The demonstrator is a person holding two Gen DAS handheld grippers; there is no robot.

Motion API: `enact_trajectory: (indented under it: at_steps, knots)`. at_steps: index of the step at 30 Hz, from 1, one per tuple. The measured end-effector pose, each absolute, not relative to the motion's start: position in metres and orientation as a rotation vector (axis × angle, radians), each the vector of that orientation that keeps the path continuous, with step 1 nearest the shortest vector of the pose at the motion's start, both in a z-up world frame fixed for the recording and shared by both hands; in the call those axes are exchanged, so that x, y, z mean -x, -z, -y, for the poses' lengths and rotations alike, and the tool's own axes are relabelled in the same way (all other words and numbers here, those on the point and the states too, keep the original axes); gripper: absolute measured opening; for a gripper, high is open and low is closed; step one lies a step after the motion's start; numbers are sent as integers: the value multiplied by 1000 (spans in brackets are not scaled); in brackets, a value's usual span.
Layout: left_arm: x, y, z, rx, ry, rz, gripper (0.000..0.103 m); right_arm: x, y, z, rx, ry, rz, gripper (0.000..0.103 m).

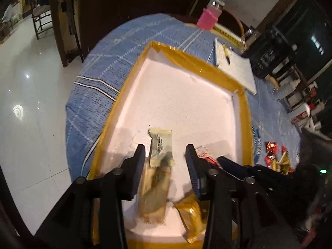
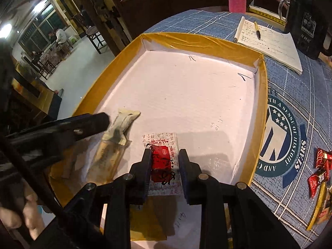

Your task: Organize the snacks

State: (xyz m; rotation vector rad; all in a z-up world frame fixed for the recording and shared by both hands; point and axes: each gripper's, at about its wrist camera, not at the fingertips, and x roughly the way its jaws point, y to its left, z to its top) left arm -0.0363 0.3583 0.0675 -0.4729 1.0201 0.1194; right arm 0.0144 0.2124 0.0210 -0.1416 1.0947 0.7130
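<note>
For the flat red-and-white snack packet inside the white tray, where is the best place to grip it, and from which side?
Probably across its two long edges at the red middle of the red-and-white snack packet, coming from above. It lies flat on the yellow-rimmed white tray, and the right gripper already straddles it, open.

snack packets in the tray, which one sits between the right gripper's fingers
The red and white packet, flat on the tray floor between the right gripper's open fingers. The pale and tan packets lie to its left, by the left gripper.

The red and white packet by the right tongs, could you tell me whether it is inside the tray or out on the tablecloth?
Inside: the packet lies flat on the tray's white floor.
</note>
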Motion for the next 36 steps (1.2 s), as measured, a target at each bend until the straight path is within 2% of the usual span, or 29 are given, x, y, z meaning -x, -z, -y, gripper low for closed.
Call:
enact_trajectory:
  at_steps: [2, 4, 14, 20, 29, 36]
  knots:
    - [48, -81, -357, 484, -130, -988, 46, -12, -26, -209, 131, -721, -1083, 28]
    - [61, -95, -354, 485, -151, -959, 53, -8, -33, -202, 112, -736, -1064, 28]
    - [117, -149, -324, 461, -241, -887, 56, 12, -54, -126, -29, -750, -1014, 28]
    - [144, -167, -299, 454, -257, -837, 64, 23, -44, -62, -78, -696, -1042, 29]
    - [155, -125, -265, 525, -183, -894, 64, 46, -32, -4, -63, -633, -1096, 29]
    - [131, -91, -198, 467, 12, -995, 64, 44, -23, 42, -82, -525, -1116, 29]
